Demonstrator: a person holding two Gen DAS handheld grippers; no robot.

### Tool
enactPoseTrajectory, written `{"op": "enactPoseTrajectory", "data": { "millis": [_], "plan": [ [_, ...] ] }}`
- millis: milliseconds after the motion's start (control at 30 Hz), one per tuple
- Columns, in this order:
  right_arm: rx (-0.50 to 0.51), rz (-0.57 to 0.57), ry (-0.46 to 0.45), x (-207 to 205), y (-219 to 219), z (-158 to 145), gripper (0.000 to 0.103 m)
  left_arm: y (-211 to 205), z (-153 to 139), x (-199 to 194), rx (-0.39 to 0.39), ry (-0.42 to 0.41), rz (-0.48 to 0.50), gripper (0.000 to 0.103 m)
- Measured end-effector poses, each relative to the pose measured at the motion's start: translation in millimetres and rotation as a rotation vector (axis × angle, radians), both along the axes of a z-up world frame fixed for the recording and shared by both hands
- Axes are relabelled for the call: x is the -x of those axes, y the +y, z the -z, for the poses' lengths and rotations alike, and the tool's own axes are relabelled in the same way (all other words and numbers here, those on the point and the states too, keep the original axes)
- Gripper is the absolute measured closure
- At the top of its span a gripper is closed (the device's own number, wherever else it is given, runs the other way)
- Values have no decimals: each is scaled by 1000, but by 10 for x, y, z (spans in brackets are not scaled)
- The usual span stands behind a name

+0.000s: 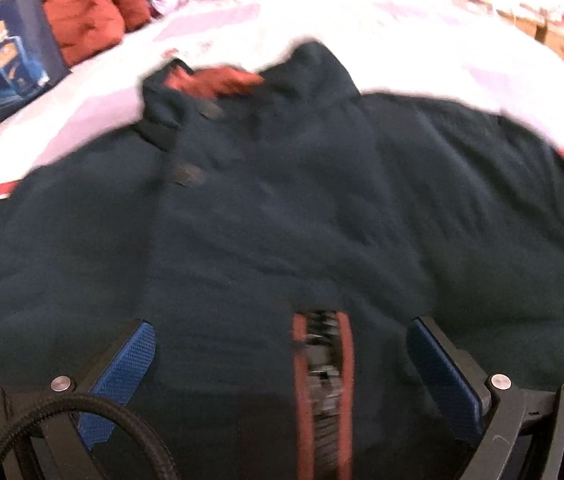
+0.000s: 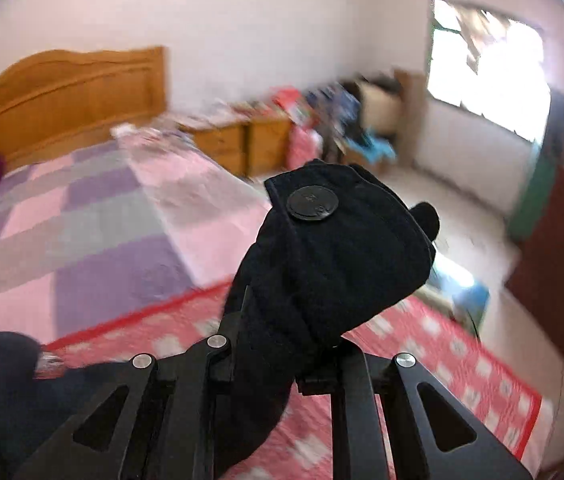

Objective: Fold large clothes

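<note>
Checkered bedspread, wooden headboard, bright window

daylight floods in from the window, blown out to white glare. your left wrist view is motion-blurred, the bed overexposed. your right view smears at the room's far side, with dark fisheye vignetting in the corners.

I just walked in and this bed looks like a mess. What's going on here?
A person is folding a dark coat spread on the bed. The right tongs are shut on the buttoned sleeve cuff, held up above the quilt. The left tongs hang open over the coat's zipper, holding nothing.
</note>
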State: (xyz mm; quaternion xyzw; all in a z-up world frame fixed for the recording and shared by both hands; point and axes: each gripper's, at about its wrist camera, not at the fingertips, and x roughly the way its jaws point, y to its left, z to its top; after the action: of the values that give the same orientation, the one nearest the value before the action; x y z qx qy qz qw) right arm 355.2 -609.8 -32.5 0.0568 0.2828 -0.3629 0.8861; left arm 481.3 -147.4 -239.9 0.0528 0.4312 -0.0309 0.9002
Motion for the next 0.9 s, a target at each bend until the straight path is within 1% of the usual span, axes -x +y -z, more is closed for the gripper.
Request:
{"op": "enactPoseTrajectory", "data": {
  "millis": [67,100,167,267,333,467,500,633,700,800,900],
  "plan": [
    [65,-86,-15,-204,433,-195,87,206,-153,58,17,-25,-4,0],
    [83,-122,-22,-296,618,-250,87,345,-227,99,17,-33,-2,0],
    [110,-204,-32,-515,1047,-342,87,583,-308,174,-3,-47,-3,0],
    [147,-321,-37,-858,1762,-380,87,1024,-322,292,-39,-48,-4,0],
    [139,-391,-22,-1101,2218,-296,87,1334,-259,361,-69,-27,-19,0],
    [121,-526,49,-1555,3185,140,87,1800,-125,400,-91,-8,-50,0],
    [119,-564,75,-1657,3464,298,87,1902,-86,410,-94,-4,-56,0],
    [133,-681,181,-1918,4246,922,87,2146,85,448,-66,21,-74,0],
    [135,-717,232,-2016,4526,1203,87,2242,180,451,-39,34,-89,0],
    [125,-751,291,-2119,4819,1541,87,2341,303,511,2,46,-106,0],
    [125,-782,305,-2130,5022,1754,87,2425,352,562,54,41,-120,0]
  ]
}}
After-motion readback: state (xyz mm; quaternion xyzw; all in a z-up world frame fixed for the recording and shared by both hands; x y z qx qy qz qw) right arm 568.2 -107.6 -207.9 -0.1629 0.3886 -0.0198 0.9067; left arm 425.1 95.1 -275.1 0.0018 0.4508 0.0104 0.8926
